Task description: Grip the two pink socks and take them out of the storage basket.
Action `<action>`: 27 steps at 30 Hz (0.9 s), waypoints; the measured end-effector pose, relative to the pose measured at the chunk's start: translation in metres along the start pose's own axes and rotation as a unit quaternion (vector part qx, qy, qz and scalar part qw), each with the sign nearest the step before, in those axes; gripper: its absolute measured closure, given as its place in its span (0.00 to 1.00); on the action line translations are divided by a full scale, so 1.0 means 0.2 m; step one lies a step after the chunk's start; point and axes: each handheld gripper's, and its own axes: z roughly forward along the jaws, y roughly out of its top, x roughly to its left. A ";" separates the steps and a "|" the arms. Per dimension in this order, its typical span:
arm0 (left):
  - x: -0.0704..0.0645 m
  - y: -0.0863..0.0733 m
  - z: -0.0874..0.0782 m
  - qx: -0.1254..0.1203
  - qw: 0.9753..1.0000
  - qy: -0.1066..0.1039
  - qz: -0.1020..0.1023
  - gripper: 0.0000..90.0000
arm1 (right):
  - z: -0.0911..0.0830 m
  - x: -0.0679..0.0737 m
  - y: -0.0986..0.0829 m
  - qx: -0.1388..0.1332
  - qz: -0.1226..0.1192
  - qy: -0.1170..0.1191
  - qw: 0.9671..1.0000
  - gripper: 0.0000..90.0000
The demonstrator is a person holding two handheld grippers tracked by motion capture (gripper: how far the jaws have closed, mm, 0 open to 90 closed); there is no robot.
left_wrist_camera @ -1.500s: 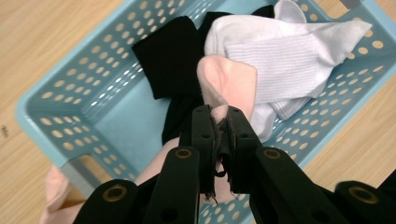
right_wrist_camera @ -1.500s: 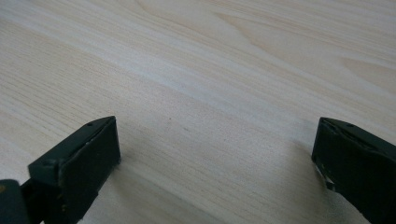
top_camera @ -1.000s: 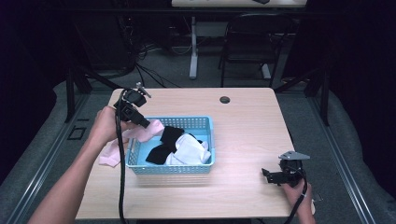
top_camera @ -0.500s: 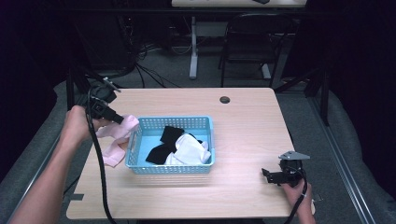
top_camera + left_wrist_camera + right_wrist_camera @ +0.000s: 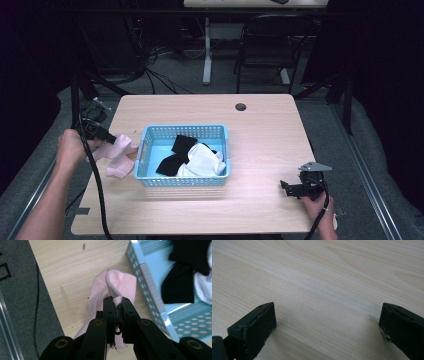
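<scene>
Pink sock (image 5: 117, 290), pinched thinly by left gripper (image 5: 116, 305) at basket's (image 5: 145, 145) nine o'clock, could slip free; right gripper's (image 5: 327, 322) fingers gape.

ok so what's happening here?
A person is emptying a blue basket of cloth items. The left tool is shut on a pink sock, which lies on the table just outside the basket's left wall. Black and white pieces are in the basket. The right tool sits open near the table's front right, holding nothing.
</scene>
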 end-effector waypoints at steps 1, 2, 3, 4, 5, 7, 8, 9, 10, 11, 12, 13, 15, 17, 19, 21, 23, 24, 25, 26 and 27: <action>0.01 -0.01 0.03 -0.002 1.000 -0.004 -0.003 0.93 | 0.00 0.00 0.00 0.001 -0.001 0.001 1.000 0.01; 0.02 -0.02 0.06 0.002 1.000 -0.009 -0.010 0.93 | 0.00 0.00 0.00 0.002 0.000 0.001 1.000 0.01; 0.03 -0.03 0.09 0.008 1.000 -0.011 -0.010 0.93 | 0.00 0.00 0.00 0.000 0.000 0.000 1.000 0.01; 0.03 -0.03 0.09 0.008 1.000 -0.011 -0.010 0.93 | 0.00 0.00 0.00 0.000 0.000 0.000 1.000 0.01; 0.03 -0.04 0.14 0.014 1.000 -0.014 -0.011 0.93 | 0.00 0.00 0.00 0.001 -0.001 -0.002 1.000 0.01; 0.03 -0.06 0.23 0.022 0.999 -0.021 -0.018 0.93 | 0.00 0.00 0.00 0.001 -0.001 0.001 1.000 0.01; 0.04 -0.06 0.26 0.027 0.999 -0.022 -0.020 0.93 | 0.00 0.00 0.00 0.000 -0.001 -0.001 1.000 0.01; 0.04 -0.07 0.29 0.029 0.999 -0.024 -0.022 0.93 | 0.00 0.00 0.00 0.000 -0.001 0.000 1.000 0.01; 0.05 -0.07 0.31 0.032 0.999 -0.024 -0.024 0.93 | 0.00 0.00 0.00 0.001 -0.001 -0.001 1.000 0.01; 0.06 -0.08 0.33 0.032 0.999 -0.023 -0.029 0.93 | 0.00 0.00 0.00 0.000 -0.001 0.000 1.000 0.01; 0.06 -0.08 0.34 0.033 0.999 -0.026 -0.031 0.92 | 0.00 0.00 0.00 0.001 -0.001 -0.001 1.000 0.01; 0.06 -0.08 0.34 0.033 0.999 -0.026 -0.031 0.90 | 0.00 0.00 0.00 0.001 -0.001 -0.001 1.000 0.01; 0.06 -0.08 0.36 0.028 0.998 -0.035 -0.039 0.81 | 0.00 0.00 0.00 0.002 0.000 0.000 1.000 0.01; 0.06 -0.08 0.35 0.027 0.998 -0.036 -0.038 0.70 | 0.00 0.00 0.00 0.001 0.000 0.000 1.000 0.01; 0.04 -0.08 0.33 0.021 0.999 -0.027 -0.040 0.50 | 0.00 0.00 0.00 0.001 -0.001 0.000 1.000 0.01; 0.03 -0.08 0.27 0.000 0.999 -0.021 -0.039 0.36 | 0.00 0.00 0.00 0.001 -0.001 -0.001 1.000 0.01; 0.02 -0.10 0.22 -0.012 0.999 -0.016 -0.032 0.25 | 0.00 0.00 0.00 0.000 0.000 0.000 1.000 0.01; 0.01 -0.11 0.19 -0.017 0.999 -0.013 -0.028 0.21 | 0.00 0.00 0.00 0.001 0.000 0.000 1.000 0.01; 0.00 -0.13 0.17 -0.024 0.999 -0.010 -0.024 0.17 | 0.00 0.00 0.00 0.000 -0.001 0.000 1.000 0.01; -0.01 -0.15 0.15 -0.030 0.999 -0.010 -0.021 0.16 | 0.00 0.00 0.00 0.001 -0.001 -0.001 1.000 0.01; -0.01 -0.15 0.15 -0.030 0.999 -0.010 -0.021 0.16 | 0.00 0.00 0.00 0.001 -0.001 -0.001 1.000 0.01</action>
